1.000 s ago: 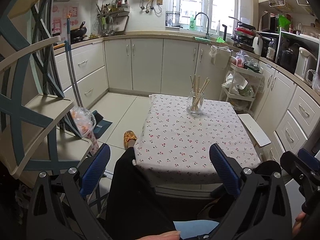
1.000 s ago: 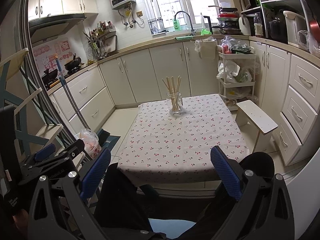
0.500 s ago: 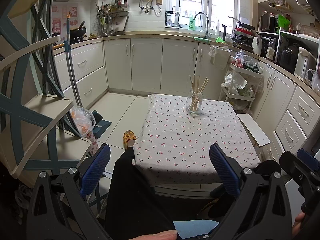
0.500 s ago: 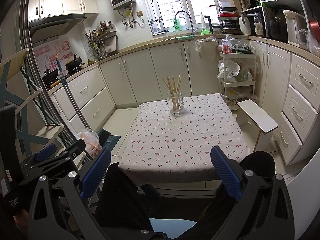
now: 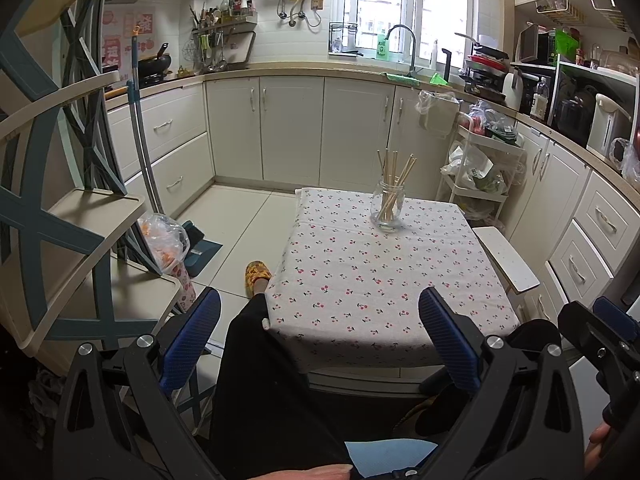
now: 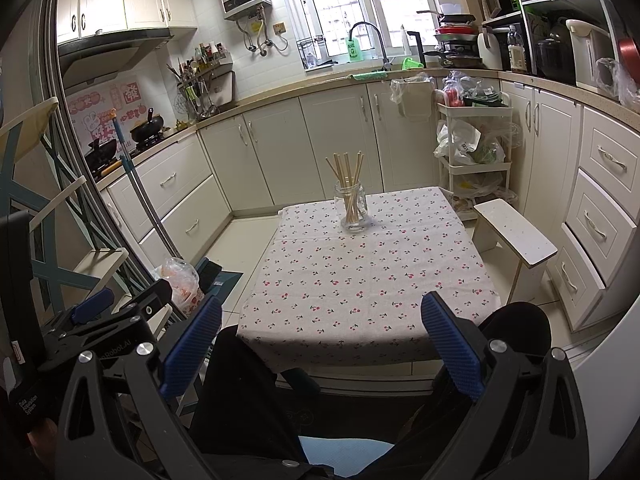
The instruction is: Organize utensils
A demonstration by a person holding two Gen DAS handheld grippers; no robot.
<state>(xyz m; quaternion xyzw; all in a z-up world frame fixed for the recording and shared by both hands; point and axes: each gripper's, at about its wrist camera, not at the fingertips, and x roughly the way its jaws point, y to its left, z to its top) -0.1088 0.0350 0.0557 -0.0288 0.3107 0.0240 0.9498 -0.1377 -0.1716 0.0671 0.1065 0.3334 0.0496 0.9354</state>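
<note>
Looks basically done: chopsticks all standing in the jar at the surface's far end. Left claw and right claw both spread wide, empty, well back.

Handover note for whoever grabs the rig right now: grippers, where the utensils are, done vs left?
Left gripper: open, empty, held low over the person's lap, short of the table.
Right gripper: open, empty, likewise held back from the table.
Chopsticks: all standing bundled in the glass jar, which sits upright toward the far side of the cherry-print tablecloth.
Done: no loose utensils visible on the cloth; the chopsticks look gathered.
Left: probably nothing to pick up here; check the task is finished, or reposition the jar if needed.
</note>
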